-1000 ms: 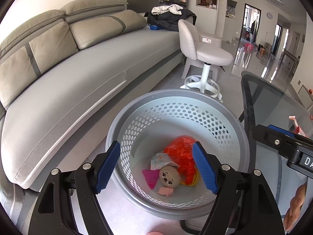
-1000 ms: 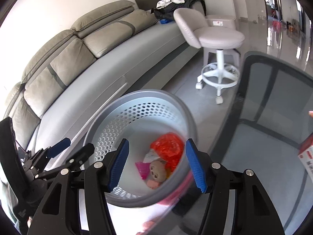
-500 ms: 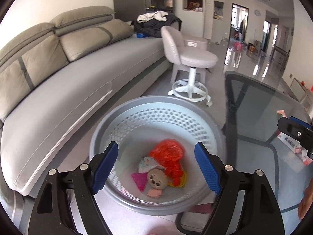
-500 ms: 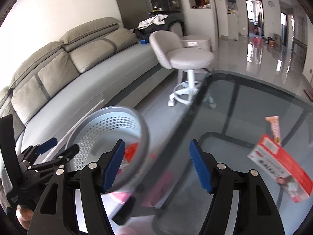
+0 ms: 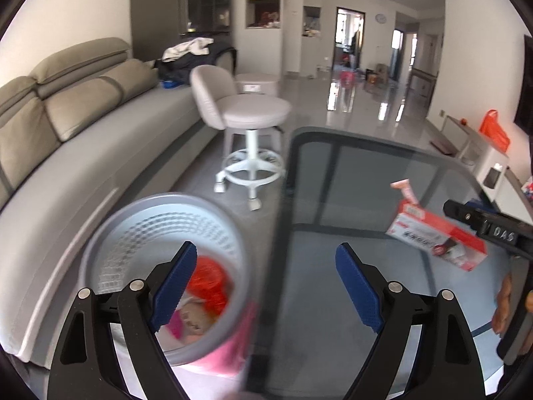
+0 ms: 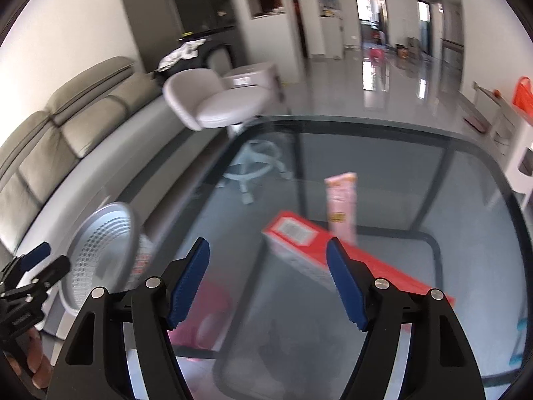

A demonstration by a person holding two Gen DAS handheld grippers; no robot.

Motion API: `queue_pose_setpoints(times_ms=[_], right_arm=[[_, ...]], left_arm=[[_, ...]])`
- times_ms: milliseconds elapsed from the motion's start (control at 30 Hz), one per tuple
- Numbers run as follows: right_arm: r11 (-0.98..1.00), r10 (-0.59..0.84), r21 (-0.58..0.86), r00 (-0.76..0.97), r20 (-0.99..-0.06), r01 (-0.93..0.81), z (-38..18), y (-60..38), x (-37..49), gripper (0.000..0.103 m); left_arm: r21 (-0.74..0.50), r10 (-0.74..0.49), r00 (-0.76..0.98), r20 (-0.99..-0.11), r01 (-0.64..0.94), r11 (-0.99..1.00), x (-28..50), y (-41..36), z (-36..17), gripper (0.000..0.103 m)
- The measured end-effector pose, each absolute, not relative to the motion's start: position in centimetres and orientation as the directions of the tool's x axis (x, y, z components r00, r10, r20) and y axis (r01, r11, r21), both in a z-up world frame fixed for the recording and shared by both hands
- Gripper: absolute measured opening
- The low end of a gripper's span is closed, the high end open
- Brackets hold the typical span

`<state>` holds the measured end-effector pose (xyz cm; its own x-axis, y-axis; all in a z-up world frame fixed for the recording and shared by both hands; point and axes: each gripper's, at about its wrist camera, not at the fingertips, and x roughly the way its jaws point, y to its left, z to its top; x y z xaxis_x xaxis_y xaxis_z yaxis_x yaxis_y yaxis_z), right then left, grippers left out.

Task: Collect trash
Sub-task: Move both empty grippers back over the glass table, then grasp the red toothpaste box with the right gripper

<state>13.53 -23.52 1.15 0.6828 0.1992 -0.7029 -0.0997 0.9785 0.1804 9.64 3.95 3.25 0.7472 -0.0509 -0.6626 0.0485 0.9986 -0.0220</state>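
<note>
A grey perforated bin [image 5: 133,233] stands on the floor left of the glass table [image 5: 366,173], with a red bag [image 5: 208,280] and other scraps inside. On the glass lie a red and white carton [image 5: 436,236] and a pink wrapper [image 5: 404,190]. My left gripper [image 5: 263,283] hovers over the table's left edge, its jaws opening, nothing between them. My right gripper [image 6: 268,283] hangs above the glass just short of the carton [image 6: 299,243] and pink wrapper [image 6: 341,206], jaws opening and empty.
A grey sofa [image 5: 76,133] runs along the left wall. A white swivel stool [image 5: 246,116] stands beyond the bin [image 6: 100,246]. A white cabinet with an orange bag [image 5: 494,130] is at the far right. Something pink lies on the floor under the glass [image 6: 206,320].
Both grippers swung right, from over the bin to over the glass table. The carton and pink wrapper came into view. Both pairs of jaws stand a little wider.
</note>
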Motion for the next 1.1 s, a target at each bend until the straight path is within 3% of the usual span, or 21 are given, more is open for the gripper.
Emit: queue_pose_setpoints(times_ms=[333, 633, 1100], right_arm=[[0.992, 0.119, 0.123, 0.646, -0.754, -0.039, -0.5, -29.5, 14.5, 0.07], [0.987, 0.066, -0.031, 0.569, -0.82, -0.159, -3.2, -29.2, 16.5, 0.07], [0.964, 0.141, 0.019, 0.447, -0.884, -0.266, -6.1, -28.2, 18.6, 0.072]], left_arm=[[-0.027, -0.117, 0.723, -0.681, 0.136, 0.99, 13.1, -2.9, 1.1, 0.084], [-0.019, -0.135, 0.703, -0.698, 0.17, 0.985, 14.2, -5.0, -0.6, 0.084], [-0.003, -0.129, 0.69, -0.712, 0.181, 0.983, 15.0, -5.9, -1.6, 0.084]])
